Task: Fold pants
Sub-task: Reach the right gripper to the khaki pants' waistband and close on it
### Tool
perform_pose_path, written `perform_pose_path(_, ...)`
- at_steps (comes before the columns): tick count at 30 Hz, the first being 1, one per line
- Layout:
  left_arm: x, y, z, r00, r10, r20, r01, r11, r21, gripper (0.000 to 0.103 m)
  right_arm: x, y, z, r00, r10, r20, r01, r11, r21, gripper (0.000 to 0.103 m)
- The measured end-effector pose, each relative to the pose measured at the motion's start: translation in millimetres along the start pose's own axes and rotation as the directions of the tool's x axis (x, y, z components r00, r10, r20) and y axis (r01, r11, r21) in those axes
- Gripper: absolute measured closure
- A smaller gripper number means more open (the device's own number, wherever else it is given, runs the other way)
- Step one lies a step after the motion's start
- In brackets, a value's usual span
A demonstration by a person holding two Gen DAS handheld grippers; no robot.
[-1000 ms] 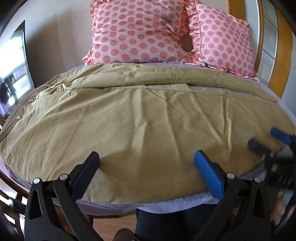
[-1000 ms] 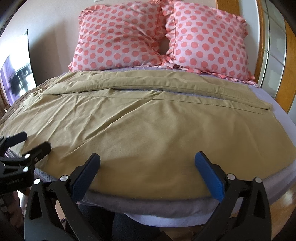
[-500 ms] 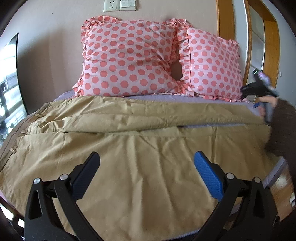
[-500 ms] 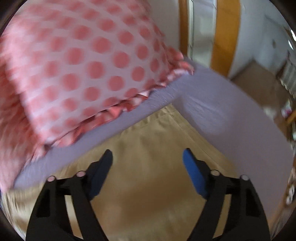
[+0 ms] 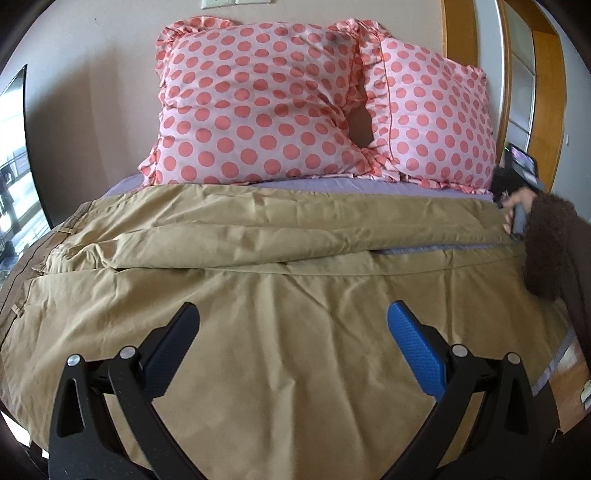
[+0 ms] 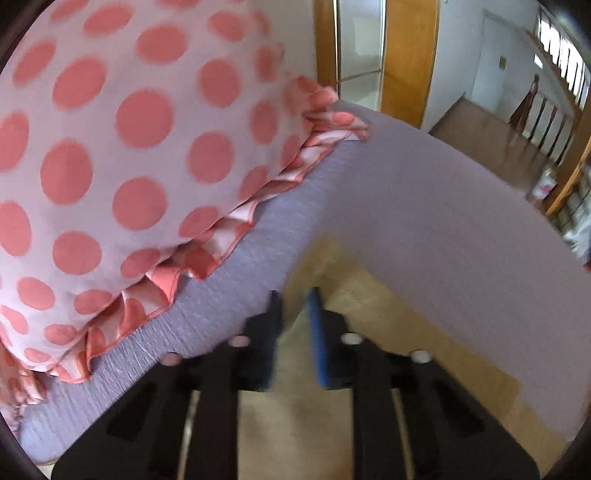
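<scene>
Tan pants point(image 5: 280, 288) lie spread across the bed, waistband at the left, legs running right. My left gripper point(image 5: 293, 332) is open and empty, hovering over the near leg. My right gripper point(image 6: 295, 306) has its jaws nearly closed on the far leg's hem corner point(image 6: 332, 266) near the pillows; a narrow gap with tan cloth shows between the fingers. In the left wrist view the right gripper point(image 5: 515, 221) sits at the far right end of the far leg, held by a hand in a brown fuzzy sleeve point(image 5: 550, 243).
Two pink polka-dot pillows point(image 5: 258, 107) lean against the wall at the head of the bed. The lilac sheet point(image 6: 424, 206) is bare beyond the hem. A wooden door frame point(image 5: 461, 33) and floor lie to the right.
My right gripper swung from the near edge to the far leg's hem by the pillows and closed its jaws on it. My left gripper moved forward over the near leg, still open.
</scene>
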State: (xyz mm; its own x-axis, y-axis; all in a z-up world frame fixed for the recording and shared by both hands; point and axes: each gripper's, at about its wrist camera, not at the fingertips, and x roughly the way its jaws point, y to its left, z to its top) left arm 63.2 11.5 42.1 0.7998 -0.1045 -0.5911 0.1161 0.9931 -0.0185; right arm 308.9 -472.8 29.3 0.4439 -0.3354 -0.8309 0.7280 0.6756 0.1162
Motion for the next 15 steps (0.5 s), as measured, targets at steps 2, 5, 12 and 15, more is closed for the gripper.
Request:
perform_pose_path(2, -6, 8, 1, 1.000, -0.011, 0.012, 0.011, 1.000, -0.028, 0.002, -2, -26, -3, 0.989, 0.145, -0.008, -0.143, 0.984, 0.103, 0.098)
perform_pose_path(5, -20, 23, 2, 0.999, -0.003, 0.041, 0.006, 0.998, -0.070, 0.002, -39, -71, -8, 0.926, 0.365, 0.095, -0.377, 0.906, 0.191, 0.099)
perform_pose_path(12, -57, 71, 14, 0.987, 0.073, 0.143, -0.059, 0.993, -0.099, 0.002, -137, -193, -121, 0.817, 0.548, 0.181, -0.577, 0.787, 0.221, 0.099)
perform_pose_path(15, -55, 99, 37, 0.984, 0.097, 0.152, -0.078, 0.989, -0.124, 0.002, -148, -213, -163, 0.828, 0.549, 0.113, -0.555, 0.773, 0.307, 0.099)
